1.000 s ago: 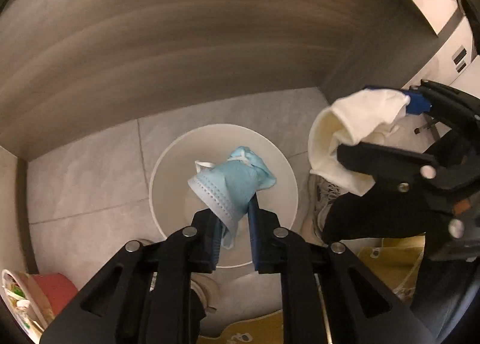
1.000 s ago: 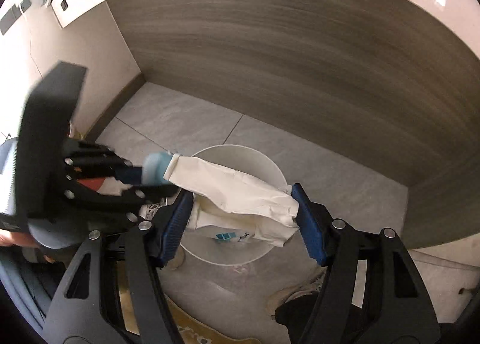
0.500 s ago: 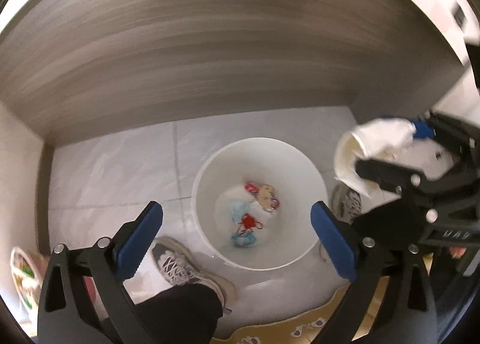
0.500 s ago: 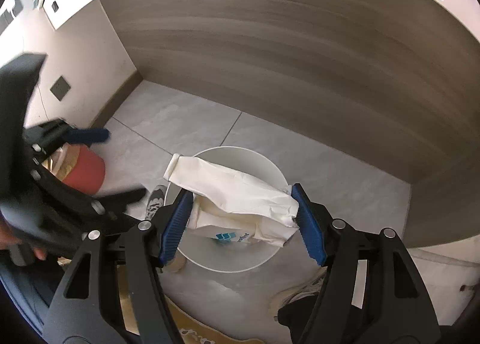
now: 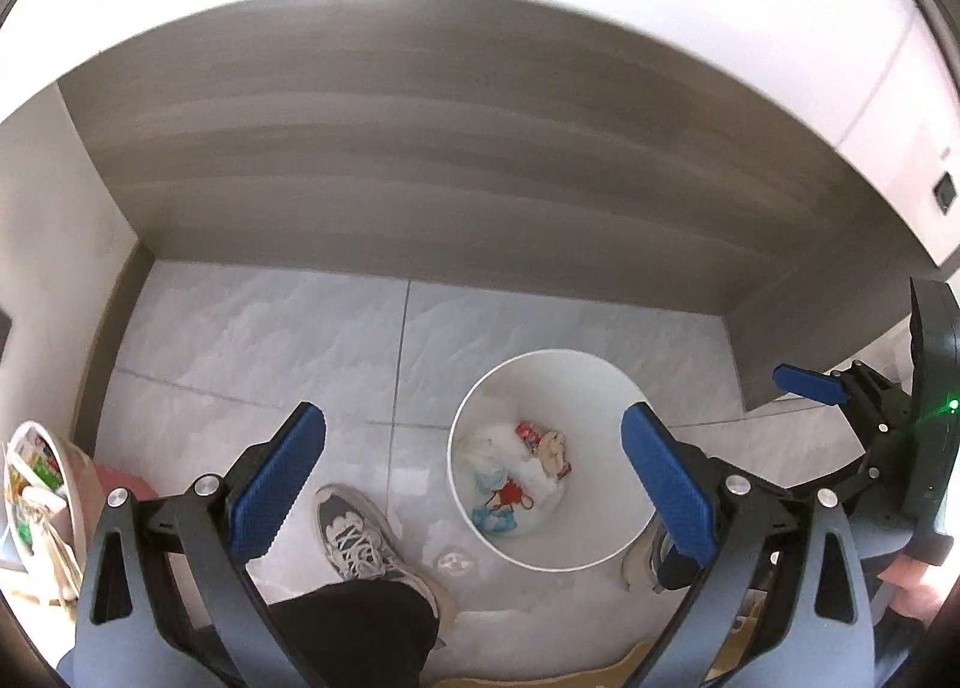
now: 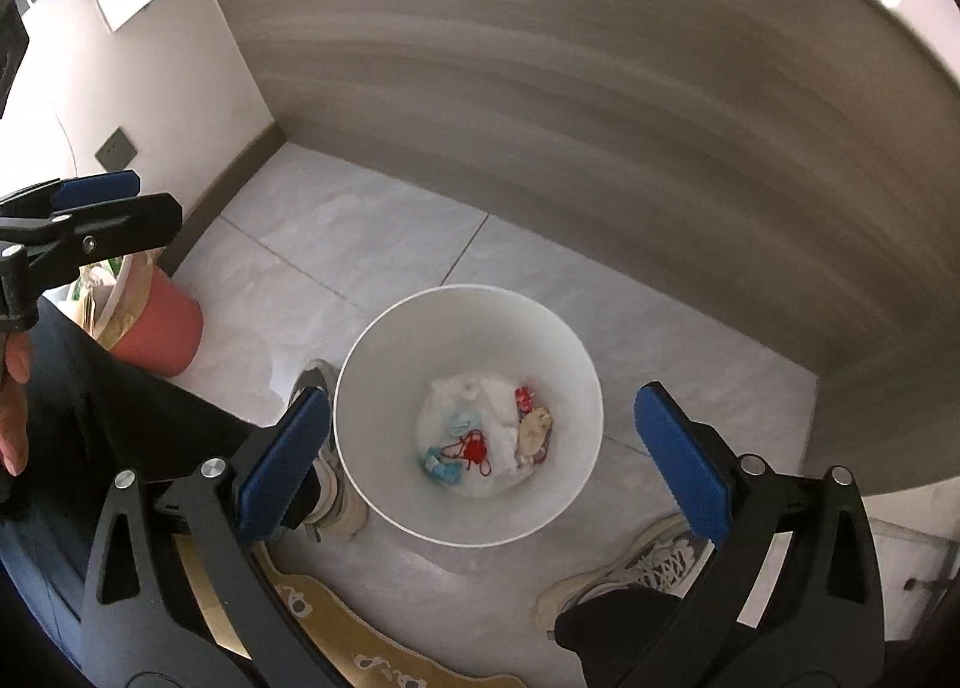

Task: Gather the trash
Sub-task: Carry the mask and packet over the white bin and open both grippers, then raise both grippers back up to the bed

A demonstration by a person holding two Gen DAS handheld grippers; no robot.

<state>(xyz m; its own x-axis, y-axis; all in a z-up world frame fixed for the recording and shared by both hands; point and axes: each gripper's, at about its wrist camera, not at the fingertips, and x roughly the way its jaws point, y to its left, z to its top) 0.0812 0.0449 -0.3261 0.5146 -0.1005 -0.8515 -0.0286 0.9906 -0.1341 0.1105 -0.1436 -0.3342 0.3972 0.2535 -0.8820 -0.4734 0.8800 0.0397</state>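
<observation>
A white round bin [image 5: 543, 553] stands on the grey tiled floor, also in the right wrist view [image 6: 372, 370]. Inside it lies trash [image 6: 483, 439]: white paper, a blue mask, red string and a wrapper, also in the left wrist view [image 5: 519, 472]. My left gripper [image 5: 474, 487] is open and empty, high above the floor to the left of the bin. My right gripper [image 6: 483, 463] is open and empty, directly above the bin. The right gripper's fingers [image 5: 807, 385] show at the right edge of the left wrist view, and the left gripper's fingers [image 6: 99, 187] at the left edge of the right wrist view.
A red bin [image 6: 159, 328] with a white liner full of rubbish stands at the left by the wall. The person's sneakers [image 5: 354, 532] stand beside the white bin. A dark wood panel [image 6: 600, 88] backs the floor. A yellow mat [image 6: 336, 628] lies in front.
My left gripper dropped the blue mask into the bin and opened, then rose. My right gripper let go of the white paper bag, which now lies in the bin.
</observation>
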